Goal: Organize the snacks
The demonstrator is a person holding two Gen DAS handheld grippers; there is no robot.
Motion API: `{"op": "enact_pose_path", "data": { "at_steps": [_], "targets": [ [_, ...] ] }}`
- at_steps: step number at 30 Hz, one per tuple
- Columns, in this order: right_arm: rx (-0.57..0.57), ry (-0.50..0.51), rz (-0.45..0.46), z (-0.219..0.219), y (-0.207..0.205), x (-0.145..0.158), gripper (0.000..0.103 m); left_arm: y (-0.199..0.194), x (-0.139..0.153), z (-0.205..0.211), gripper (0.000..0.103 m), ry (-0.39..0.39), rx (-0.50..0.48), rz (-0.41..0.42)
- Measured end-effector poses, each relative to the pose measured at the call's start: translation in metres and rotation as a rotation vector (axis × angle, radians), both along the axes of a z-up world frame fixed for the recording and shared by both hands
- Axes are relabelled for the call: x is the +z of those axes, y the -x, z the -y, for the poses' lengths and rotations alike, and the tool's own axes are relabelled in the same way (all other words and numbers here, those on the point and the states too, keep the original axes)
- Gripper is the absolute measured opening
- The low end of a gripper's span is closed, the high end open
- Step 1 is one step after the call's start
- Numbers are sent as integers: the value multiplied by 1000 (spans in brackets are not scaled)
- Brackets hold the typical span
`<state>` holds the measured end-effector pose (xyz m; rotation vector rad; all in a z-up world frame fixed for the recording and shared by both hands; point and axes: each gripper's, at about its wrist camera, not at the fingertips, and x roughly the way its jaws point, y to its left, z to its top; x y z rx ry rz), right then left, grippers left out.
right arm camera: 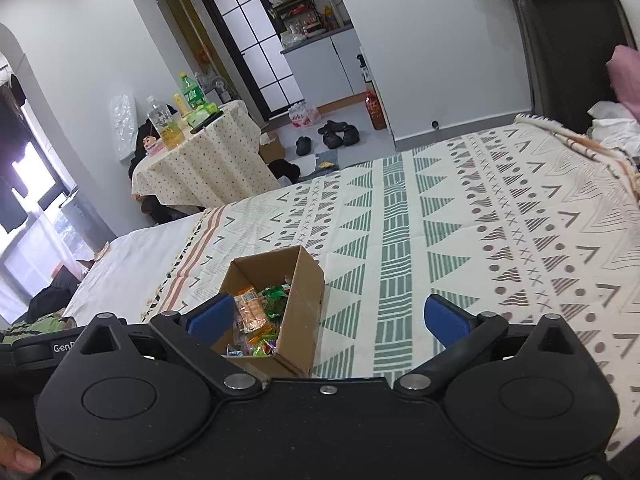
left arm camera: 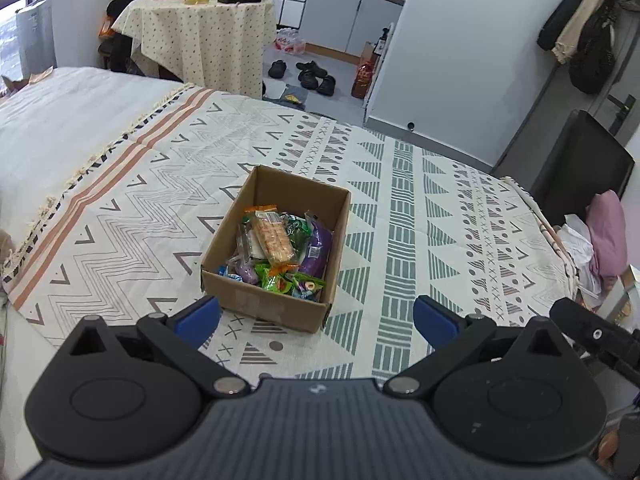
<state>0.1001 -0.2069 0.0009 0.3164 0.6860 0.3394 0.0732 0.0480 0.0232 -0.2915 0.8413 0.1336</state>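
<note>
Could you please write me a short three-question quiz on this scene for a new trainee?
1. True or false: the left gripper is shut on a snack.
2. Where do the snacks lie? A) loose on the blanket B) in the box C) on the round table
3. Fill in: the box stands on the patterned ____.

Key
1. False: both the left gripper and the right gripper are open and hold nothing.
2. B: the snacks lie in the box; none shows loose on the blanket.
3. Blanket.
</note>
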Motion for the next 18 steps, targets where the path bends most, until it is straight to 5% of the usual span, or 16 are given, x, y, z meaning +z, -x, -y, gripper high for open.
{"op": "enact_pose_path", "data": {
  "at_steps": [18],
  "targets": [
    [82,52,89,8,70,45,103,66,46,4,103,-123,-148,122]
  ]
}}
